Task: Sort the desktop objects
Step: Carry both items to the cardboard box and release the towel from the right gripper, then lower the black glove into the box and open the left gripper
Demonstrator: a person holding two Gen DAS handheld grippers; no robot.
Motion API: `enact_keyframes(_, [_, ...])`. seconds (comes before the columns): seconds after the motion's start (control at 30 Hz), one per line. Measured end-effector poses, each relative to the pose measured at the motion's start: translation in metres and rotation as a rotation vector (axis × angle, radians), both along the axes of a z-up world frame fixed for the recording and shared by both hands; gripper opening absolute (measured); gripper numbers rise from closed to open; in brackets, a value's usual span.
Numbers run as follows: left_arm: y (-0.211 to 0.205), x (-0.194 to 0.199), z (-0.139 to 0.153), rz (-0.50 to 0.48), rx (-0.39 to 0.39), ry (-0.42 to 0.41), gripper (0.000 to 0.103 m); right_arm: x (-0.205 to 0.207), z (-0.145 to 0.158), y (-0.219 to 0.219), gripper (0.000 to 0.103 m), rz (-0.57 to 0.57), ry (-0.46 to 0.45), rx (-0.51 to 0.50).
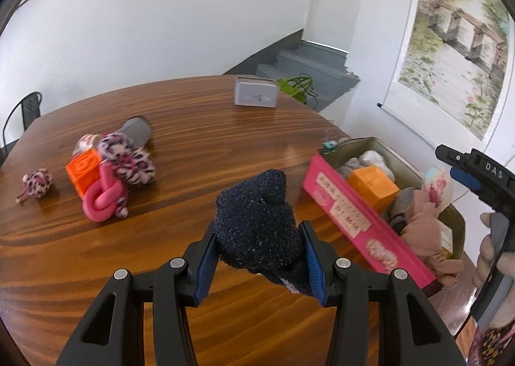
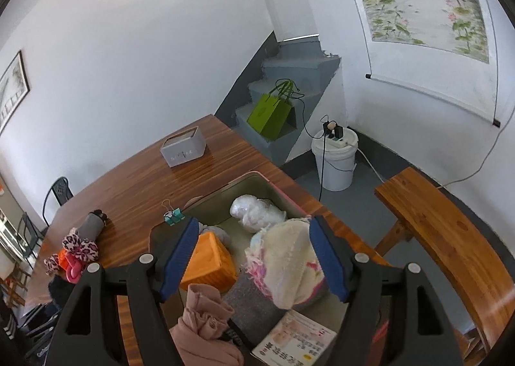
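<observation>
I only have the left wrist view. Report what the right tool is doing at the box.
Observer: The right tool hangs open above the box, jaws wide, with a cream-and-pink fluffy sock lying below them.
Operator: My left tool holds the navy sock. Name a free spot in the box.
Observer: Bare floor shows at the far end, beside a white plastic bag.
Operator: Say what fills the near end.
Observer: A printed booklet lies there.
</observation>
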State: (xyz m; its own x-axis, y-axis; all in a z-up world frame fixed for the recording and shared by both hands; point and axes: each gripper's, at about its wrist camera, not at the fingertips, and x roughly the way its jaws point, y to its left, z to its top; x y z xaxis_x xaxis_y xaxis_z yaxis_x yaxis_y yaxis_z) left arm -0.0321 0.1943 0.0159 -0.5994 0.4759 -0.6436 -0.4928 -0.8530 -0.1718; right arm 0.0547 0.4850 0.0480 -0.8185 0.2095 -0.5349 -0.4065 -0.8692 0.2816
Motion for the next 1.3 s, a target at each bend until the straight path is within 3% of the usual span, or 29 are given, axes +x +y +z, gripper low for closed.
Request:
enact_keyframes(0.37, [0.085,-0.011,0.026,-0.173,0.039,-0.007,0.050,0.038,0.006,0.020,0.077,-0.043,0.086,-0.032])
enact_keyframes(0.83, [0.180,-0.032,0.032,-0.300,0.037,-0.027,0.050,0.058,-0.008,0.049,0.077,-0.105,0.080,-0.070])
enact_keyframes(0.93, [0.191,-0.039,0.032,-0.323,0.051,-0.045,0.058,0.053,-0.011,0.043,0.077,-0.094,0.069,-0.057])
enact_keyframes(1.0, [0.193,-0.041,0.034,-0.316,0.053,-0.034,0.079,0.051,-0.011,0.038,0.077,-0.088,0.065,-0.038])
enact_keyframes(1.03, [0.192,-0.042,0.035,-0.312,0.055,-0.025,0.082,0.051,-0.011,0.036,0.077,-0.086,0.064,-0.031])
enact_keyframes(1.3, [0.165,-0.049,0.036,-0.249,0.063,0.005,0.082,0.043,-0.011,0.026,0.077,-0.065,0.072,-0.033])
